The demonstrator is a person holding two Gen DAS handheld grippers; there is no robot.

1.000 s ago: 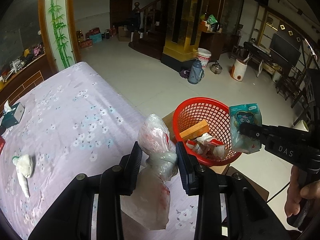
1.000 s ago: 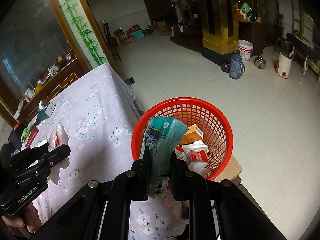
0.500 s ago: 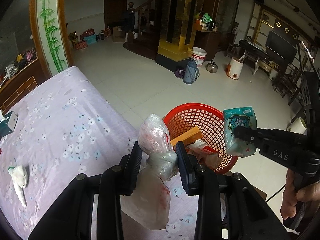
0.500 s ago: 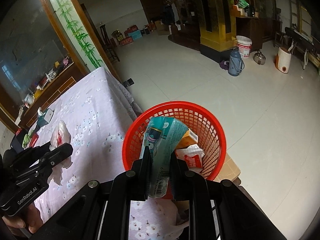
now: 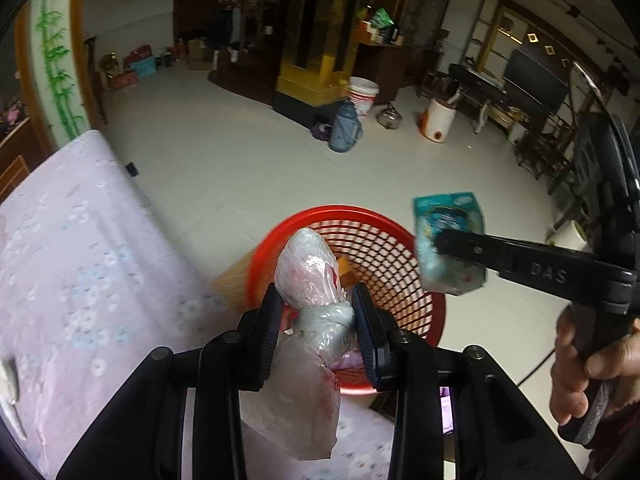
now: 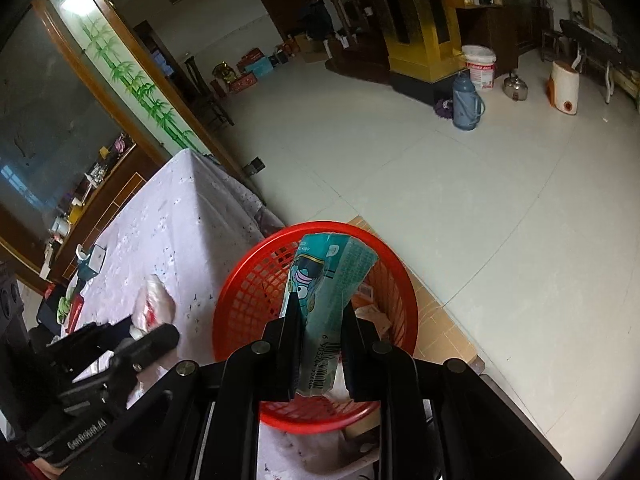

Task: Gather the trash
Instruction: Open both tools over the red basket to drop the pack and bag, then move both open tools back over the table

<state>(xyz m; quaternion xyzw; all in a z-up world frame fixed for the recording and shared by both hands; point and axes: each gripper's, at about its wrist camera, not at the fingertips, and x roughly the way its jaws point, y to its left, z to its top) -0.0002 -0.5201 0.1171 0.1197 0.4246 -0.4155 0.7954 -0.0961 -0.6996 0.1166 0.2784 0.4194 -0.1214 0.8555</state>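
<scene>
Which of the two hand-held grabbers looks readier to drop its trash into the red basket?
Right, probably. Its jaws hold the teal printed packet directly over the red plastic mesh basket, while the left gripper's crumpled clear plastic bag hangs nearer the rim.

Our left gripper [image 5: 316, 316] clamps a knotted plastic bag [image 5: 308, 280] over the red basket [image 5: 384, 248]. Our right gripper [image 5: 444, 246] pinches a teal packet [image 5: 448, 216] above the basket's far rim.
</scene>
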